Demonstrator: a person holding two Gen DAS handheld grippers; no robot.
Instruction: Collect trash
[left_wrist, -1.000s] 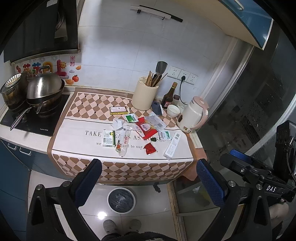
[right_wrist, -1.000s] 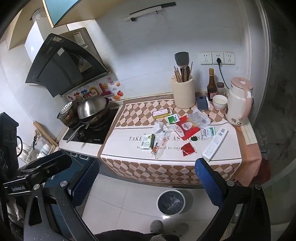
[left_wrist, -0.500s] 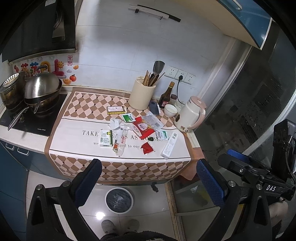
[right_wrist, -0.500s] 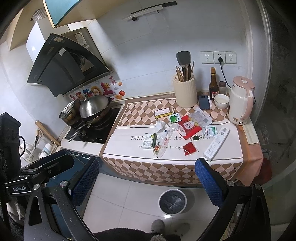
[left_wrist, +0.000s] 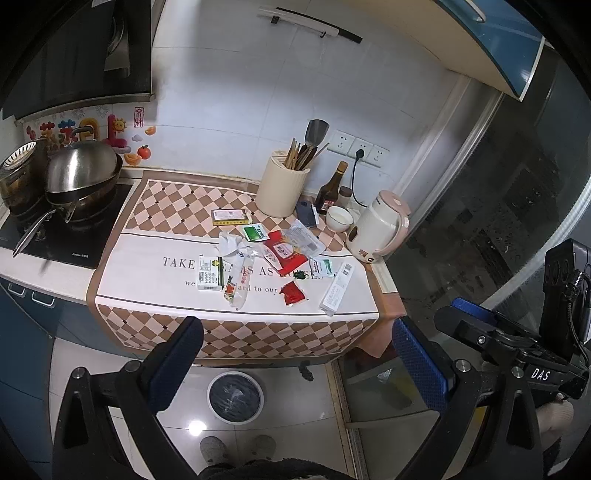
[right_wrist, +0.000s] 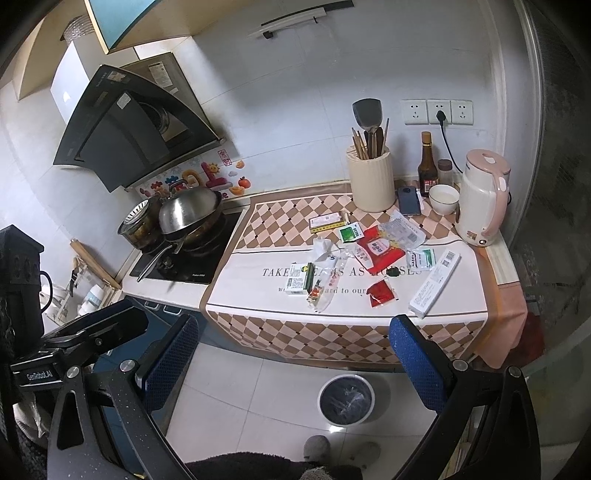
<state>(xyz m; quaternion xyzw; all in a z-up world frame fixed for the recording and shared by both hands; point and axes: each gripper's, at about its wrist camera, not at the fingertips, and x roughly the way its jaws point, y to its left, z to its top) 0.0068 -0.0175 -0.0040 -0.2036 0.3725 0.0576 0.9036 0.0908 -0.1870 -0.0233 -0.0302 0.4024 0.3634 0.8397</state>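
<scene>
The left gripper (left_wrist: 295, 363) hangs with its jaws spread wide and nothing between them, blue pads (left_wrist: 173, 365) facing inward. The right gripper (right_wrist: 293, 363) is held the same way, jaws wide apart and empty. Both sit level, side by side, near the person's feet (left_wrist: 236, 448).

Wrappers (left_wrist: 280, 254) lie mid-counter, kettle (left_wrist: 376, 230) right, wok (left_wrist: 83, 173) left, bin (left_wrist: 235, 397) seemingly below.
</scene>
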